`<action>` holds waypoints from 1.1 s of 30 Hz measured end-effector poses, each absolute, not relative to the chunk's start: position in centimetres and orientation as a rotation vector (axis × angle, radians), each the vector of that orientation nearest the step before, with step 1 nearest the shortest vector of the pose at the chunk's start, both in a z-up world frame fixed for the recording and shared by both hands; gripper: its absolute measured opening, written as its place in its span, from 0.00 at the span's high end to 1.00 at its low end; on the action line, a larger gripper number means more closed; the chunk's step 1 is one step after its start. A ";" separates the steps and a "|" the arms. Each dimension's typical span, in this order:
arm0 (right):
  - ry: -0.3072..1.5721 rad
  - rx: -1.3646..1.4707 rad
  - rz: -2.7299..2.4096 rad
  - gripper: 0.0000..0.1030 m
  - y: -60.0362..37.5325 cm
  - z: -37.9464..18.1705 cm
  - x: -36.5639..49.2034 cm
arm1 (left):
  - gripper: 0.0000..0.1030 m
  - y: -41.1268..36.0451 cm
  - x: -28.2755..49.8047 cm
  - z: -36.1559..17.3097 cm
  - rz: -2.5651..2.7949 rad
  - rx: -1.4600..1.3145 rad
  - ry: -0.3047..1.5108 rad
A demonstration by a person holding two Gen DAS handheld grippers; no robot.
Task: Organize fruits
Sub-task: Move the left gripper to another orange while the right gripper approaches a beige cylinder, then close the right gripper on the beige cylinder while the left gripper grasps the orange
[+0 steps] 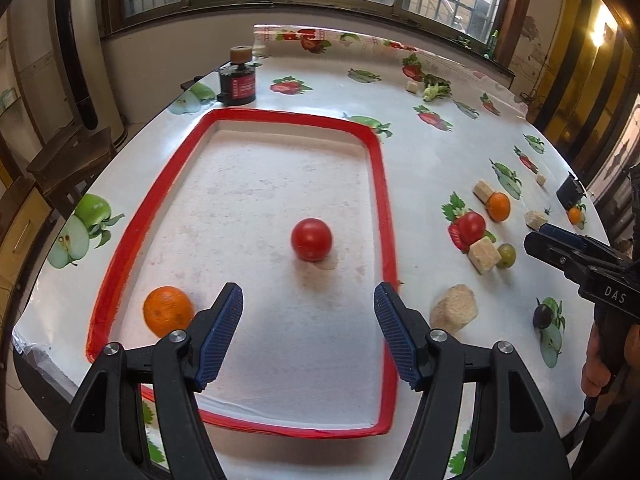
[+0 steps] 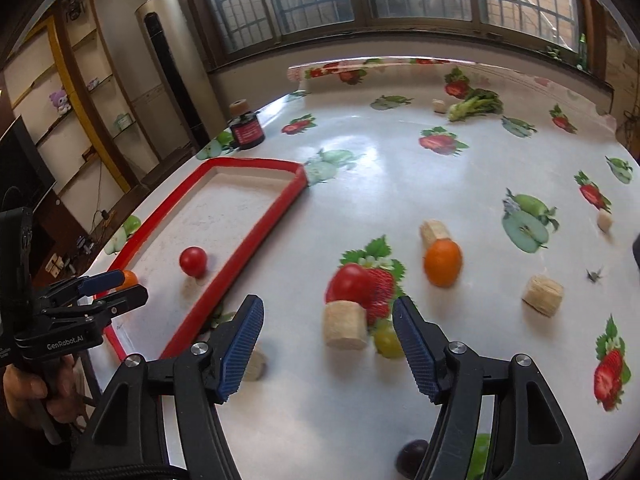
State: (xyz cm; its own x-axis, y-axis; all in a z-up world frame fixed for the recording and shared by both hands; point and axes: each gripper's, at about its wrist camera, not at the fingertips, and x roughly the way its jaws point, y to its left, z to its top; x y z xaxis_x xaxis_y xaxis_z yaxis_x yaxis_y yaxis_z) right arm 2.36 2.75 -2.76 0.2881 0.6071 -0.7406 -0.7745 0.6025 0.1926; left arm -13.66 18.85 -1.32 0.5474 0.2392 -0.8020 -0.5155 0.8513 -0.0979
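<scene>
A red-rimmed white tray (image 1: 382, 200) holds a red tomato (image 1: 311, 239) in its middle and an orange (image 1: 168, 311) at its near left. My left gripper (image 1: 308, 300) hovers open above the tray's near half, nothing between its pads. On the fruit-print tablecloth right of the tray lie a second tomato (image 2: 348, 282), an orange (image 2: 443, 262), a green grape (image 2: 386, 338) and a dark plum (image 2: 412, 458). My right gripper (image 2: 328, 306) stands open above that tomato and grape, touching none. In the right wrist view the left gripper (image 2: 128, 286) partly hides the tray's orange.
Several beige cork-like blocks (image 2: 346, 330) lie among the loose fruit. A dark jar with a cork lid (image 1: 238, 80) stands behind the tray. Leafy greens (image 1: 436, 90) lie at the far right. A small orange (image 1: 575, 215) sits near the table's right edge.
</scene>
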 end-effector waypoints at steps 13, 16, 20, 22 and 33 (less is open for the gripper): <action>0.906 -0.116 0.739 0.33 -6.5 -3.6 6.3 | 0.35 13.8 -9.2 -0.2 0.314 -0.287 0.891; 0.906 -0.102 0.708 0.33 -8.0 -3.6 6.9 | 0.35 12.8 -7.9 -0.1 0.283 -0.274 0.894; 0.906 -0.093 0.680 0.33 -9.0 -3.8 8.0 | 0.35 11.3 -6.0 0.0 0.246 -0.263 0.897; 0.906 -0.096 0.678 0.33 -9.0 -3.9 8.5 | 0.35 10.6 -4.9 -0.1 0.228 -0.260 0.902; 0.925 -0.186 0.666 0.34 -5.5 -6.2 13.1 | 0.35 8.9 0.5 -1.3 0.188 -0.235 0.948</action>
